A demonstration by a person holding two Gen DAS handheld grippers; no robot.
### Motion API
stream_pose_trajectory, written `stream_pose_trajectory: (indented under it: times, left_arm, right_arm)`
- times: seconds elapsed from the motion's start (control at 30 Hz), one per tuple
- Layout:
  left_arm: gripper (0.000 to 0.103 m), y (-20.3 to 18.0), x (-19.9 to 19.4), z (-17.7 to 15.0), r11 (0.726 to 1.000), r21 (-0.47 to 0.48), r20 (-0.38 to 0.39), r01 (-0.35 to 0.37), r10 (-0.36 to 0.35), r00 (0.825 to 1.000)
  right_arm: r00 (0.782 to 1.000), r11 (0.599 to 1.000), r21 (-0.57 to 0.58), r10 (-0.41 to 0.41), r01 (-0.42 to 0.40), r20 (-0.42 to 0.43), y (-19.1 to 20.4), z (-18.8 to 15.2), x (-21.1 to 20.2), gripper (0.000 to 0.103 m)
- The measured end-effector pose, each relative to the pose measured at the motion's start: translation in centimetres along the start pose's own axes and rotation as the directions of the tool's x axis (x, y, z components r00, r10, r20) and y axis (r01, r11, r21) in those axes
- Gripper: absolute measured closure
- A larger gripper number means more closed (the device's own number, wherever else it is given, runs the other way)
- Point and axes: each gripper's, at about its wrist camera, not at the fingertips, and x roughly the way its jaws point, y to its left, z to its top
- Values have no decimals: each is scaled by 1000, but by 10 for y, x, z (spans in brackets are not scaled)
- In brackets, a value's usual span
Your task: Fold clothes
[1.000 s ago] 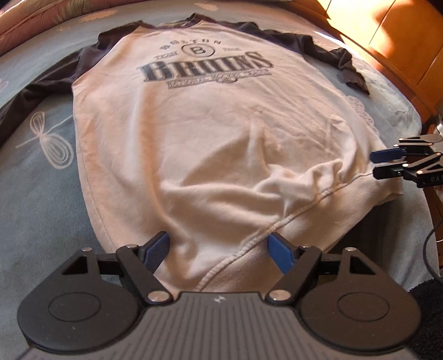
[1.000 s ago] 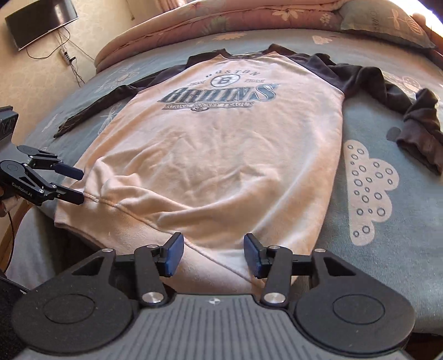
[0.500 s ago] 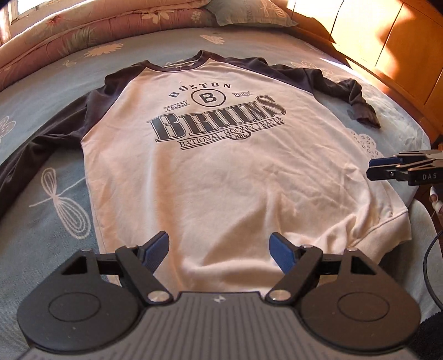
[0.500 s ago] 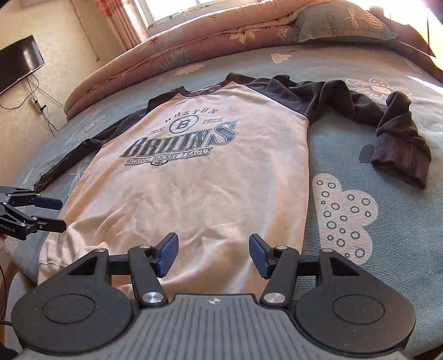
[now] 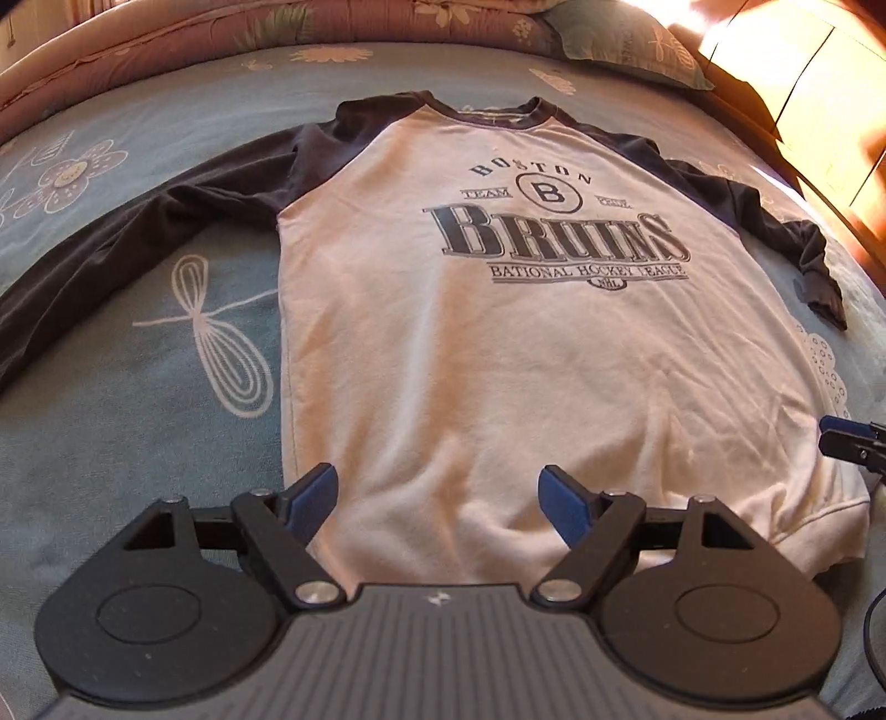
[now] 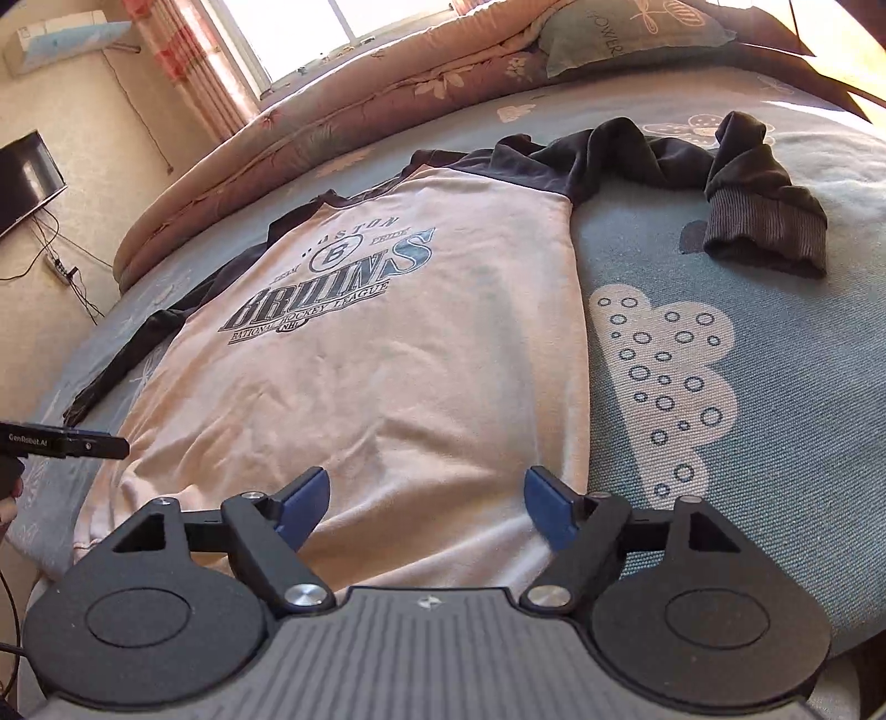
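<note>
Your sweatshirt (image 5: 498,360) lies flat, front up, on the bed (image 5: 111,443), hem at the near edge, collar toward the pillow end. Body is cream knit, soft and lightly wrinkled, with a dark "Boston Bruins" print (image 5: 559,232) across the chest. Raglan sleeves are dark fabric.

Left sleeve (image 5: 138,238) runs straight out toward the left edge of the bed. Right sleeve (image 6: 692,160) is bunched toward the right side, its ribbed cuff (image 6: 769,227) folded over in a lump.

Your left gripper (image 5: 440,498) hovers over the hem near the bottom left corner of the shirt, jaws wide apart, nothing between the blue pads (image 5: 313,495), no grip on the cloth. In the right wrist view it shows edge-on as a thin black bar (image 6: 66,446).

Your right gripper (image 6: 426,501) sits above the hem near the bottom right corner, jaws opening, pads clear of the fabric, nothing held. Only its tips (image 5: 853,443) show in the left wrist view.

Bedsheet is teal woven fabric with pale cloud (image 6: 664,387) and dragonfly (image 5: 221,343) motifs. A floral quilt (image 6: 360,116) is rolled along the far edge, with a green pillow (image 6: 626,33) just beside it.
</note>
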Motion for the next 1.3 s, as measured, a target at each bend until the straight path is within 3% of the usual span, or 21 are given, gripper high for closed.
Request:
stream_pose_trajectory:
  times: [0.17, 0.23, 0.3, 0.5, 0.63, 0.77, 0.87, 0.97, 1.1, 1.2, 1.3]
  left_arm:
    - [23, -4, 22, 23, 998, -28, 27, 52, -51, 998]
    - [23, 6, 36, 17, 994, -89, -2, 62, -63, 998]
    - [22, 17, 38, 4, 988, -128, 31, 91, -88, 996]
    - [21, 53, 17, -17, 959, -239, 72, 152, -138, 988]
    - [21, 80, 2, -17, 923, -314, 115, 221, -194, 974]
    - [21, 86, -7, 2, 929, -300, 149, 218, -180, 972]
    - [21, 79, 1, 19, 923, -266, 173, 277, -238, 956]
    - [21, 68, 20, 27, 922, -252, 166, 295, -259, 951]
    - [21, 72, 50, 14, 890, -308, 143, 337, -307, 941]
    - [20, 89, 45, 8, 852, -361, 159, 380, -346, 925]
    - [20, 109, 26, 6, 857, -385, 165, 342, -301, 939]
  right_arm:
    - [1000, 998, -64, -30, 30, -6, 15, -3, 7, 6]
    - [999, 997, -65, -38, 38, -4, 17, -3, 8, 4]
    - [999, 997, -66, -42, 42, -4, 18, -4, 9, 3]
    - [998, 993, -102, -55, 53, -17, 23, -4, 13, 0]
    - [995, 983, -158, -99, 94, -25, 32, -6, 16, 0]
    - [989, 969, -201, -149, 141, -26, 40, -9, 20, 0]
    - [978, 949, -254, -204, 188, -37, 50, -9, 27, 0]
    - [971, 940, -263, -237, 218, -42, 54, -8, 31, 0]
    - [968, 939, -259, -247, 227, -48, 54, -7, 32, 0]
    - [965, 937, -255, -259, 238, -51, 57, -7, 33, 0]
    - [961, 936, -251, -270, 248, -54, 58, -6, 34, 0]
